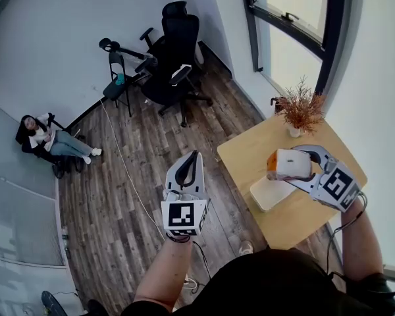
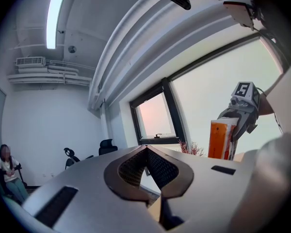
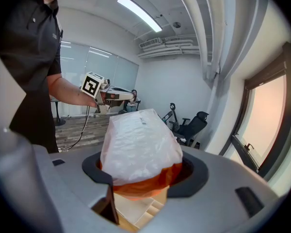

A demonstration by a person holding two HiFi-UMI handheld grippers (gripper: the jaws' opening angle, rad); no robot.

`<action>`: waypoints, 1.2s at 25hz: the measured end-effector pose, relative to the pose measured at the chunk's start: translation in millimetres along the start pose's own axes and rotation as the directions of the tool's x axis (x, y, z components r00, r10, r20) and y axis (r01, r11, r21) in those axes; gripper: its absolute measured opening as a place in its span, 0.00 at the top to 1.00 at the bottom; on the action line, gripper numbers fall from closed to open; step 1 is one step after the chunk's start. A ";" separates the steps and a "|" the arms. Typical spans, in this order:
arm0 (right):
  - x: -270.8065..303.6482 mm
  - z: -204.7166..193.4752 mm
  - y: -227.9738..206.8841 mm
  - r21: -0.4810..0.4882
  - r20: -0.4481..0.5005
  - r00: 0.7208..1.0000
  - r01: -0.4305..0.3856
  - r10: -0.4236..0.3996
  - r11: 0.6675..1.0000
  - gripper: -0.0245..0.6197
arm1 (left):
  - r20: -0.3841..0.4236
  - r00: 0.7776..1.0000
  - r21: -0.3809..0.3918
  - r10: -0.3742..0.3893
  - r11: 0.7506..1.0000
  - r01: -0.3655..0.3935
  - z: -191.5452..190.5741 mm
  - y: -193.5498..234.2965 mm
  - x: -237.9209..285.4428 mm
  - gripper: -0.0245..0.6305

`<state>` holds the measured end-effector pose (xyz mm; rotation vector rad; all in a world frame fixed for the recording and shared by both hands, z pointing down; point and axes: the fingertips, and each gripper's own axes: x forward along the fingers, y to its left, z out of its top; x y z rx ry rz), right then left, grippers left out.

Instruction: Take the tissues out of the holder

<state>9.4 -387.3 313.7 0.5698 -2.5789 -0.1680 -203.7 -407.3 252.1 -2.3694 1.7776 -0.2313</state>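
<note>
A tissue pack (image 1: 292, 163), clear white plastic with an orange end, is clamped in my right gripper (image 1: 284, 164) and hangs in the air above the table. Below it the white holder (image 1: 268, 193) lies on the wooden table (image 1: 247, 151). In the right gripper view the tissue pack (image 3: 140, 147) fills the gap between the jaws, and the white holder (image 3: 134, 211) shows underneath. My left gripper (image 1: 195, 157) hovers over the floor left of the table, jaws closed with nothing between them. From the left gripper view the tissue pack (image 2: 221, 140) appears orange, held by the right gripper (image 2: 235, 125).
A dried plant in a small white pot (image 1: 300, 110) stands at the table's far edge. Black office chairs (image 1: 174, 58) stand by the far wall, and a person (image 1: 49, 140) sits at the left wall. A cable (image 1: 128, 170) runs across the wood floor.
</note>
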 end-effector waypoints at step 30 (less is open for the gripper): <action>-26.4 52.0 -5.5 -0.058 0.092 0.994 0.060 -0.054 0.997 0.53 | 0.091 0.995 0.077 -0.039 0.997 0.032 60.2 -9.5 -1.2 0.96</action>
